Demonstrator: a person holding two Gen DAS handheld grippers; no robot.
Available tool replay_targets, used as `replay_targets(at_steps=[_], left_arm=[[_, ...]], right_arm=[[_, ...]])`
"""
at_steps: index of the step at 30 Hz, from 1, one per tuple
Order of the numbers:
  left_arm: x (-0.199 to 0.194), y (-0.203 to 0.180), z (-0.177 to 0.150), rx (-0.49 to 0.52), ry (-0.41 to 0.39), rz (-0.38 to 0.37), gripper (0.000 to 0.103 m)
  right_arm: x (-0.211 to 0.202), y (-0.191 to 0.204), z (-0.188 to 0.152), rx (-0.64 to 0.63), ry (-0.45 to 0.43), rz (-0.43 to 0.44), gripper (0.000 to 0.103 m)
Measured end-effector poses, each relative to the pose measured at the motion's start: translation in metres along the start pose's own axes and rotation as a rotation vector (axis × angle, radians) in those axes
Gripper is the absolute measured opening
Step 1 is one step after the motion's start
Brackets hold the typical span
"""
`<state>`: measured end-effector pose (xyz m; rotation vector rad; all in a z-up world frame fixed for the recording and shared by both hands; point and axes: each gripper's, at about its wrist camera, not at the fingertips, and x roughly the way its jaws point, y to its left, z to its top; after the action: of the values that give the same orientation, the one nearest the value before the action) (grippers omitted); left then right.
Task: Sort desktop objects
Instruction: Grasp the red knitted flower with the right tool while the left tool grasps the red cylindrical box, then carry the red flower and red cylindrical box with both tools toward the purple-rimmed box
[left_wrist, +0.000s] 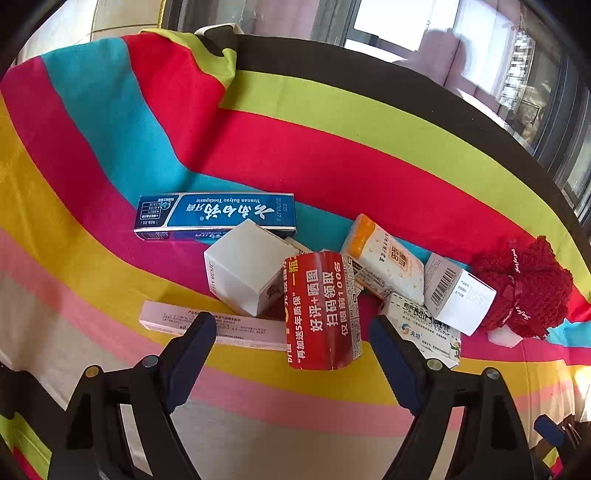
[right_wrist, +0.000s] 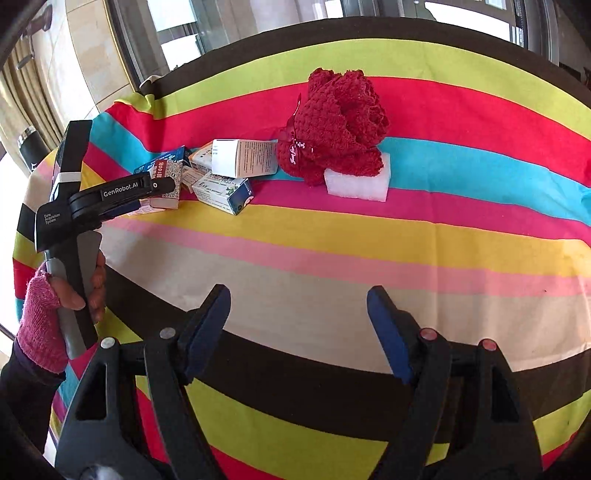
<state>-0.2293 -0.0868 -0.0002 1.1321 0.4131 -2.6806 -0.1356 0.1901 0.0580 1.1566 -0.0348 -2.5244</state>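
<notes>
So my left tool was spread wide with nothing in it, hanging over the pile on the striped counter. Going left to right: the blue toothpaste box lay flat at the back, a thin pink box sat nearest my left finger, then a white cube box, and the red-label carton was dead centre between the jaws. Past that were a tissue pack, a barcode box and the red knitted thing on a foam block. My right tool was spread too, empty, well short of everything. My take: grab the red carton first since it sat on top, pinch across its narrow sides, and lift straight so the leaning boxes didn't tumble.
</notes>
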Motion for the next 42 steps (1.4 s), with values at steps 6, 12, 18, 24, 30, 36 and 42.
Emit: replay_targets(at_steps=[6,12,18,24,30,36,42], left_arm=[[0.014,-0.016,0.002,0.055,-0.01,0.009,0.047],[0.007,-0.018,-0.005,0.09,-0.012,-0.044,0.029],[-0.001,-0.011,-0.011,0.084,-0.015,-0.069,0.029],[-0.014,-0.007,-0.024,0.098,-0.01,-0.08,0.029],[-0.052,-0.004,-0.048,0.103,-0.016,-0.099,0.029],[-0.104,0.014,-0.081,0.119,-0.008,-0.107,0.029],[-0.116,0.004,-0.104,0.139,0.011,-0.11,0.029]], right_arm=[[0.025,-0.019,0.048,0.031,-0.097,-0.028,0.079],[0.064,-0.025,0.101,0.004,-0.125,-0.053,0.087],[0.098,-0.006,0.109,-0.108,-0.083,-0.027,0.061],[0.071,0.025,0.083,-0.194,-0.127,-0.076,0.034],[0.032,0.021,0.058,-0.153,-0.146,-0.034,0.034],[-0.006,0.024,0.015,-0.138,-0.129,0.007,0.034],[-0.041,0.038,-0.031,-0.116,-0.135,0.035,0.034]])
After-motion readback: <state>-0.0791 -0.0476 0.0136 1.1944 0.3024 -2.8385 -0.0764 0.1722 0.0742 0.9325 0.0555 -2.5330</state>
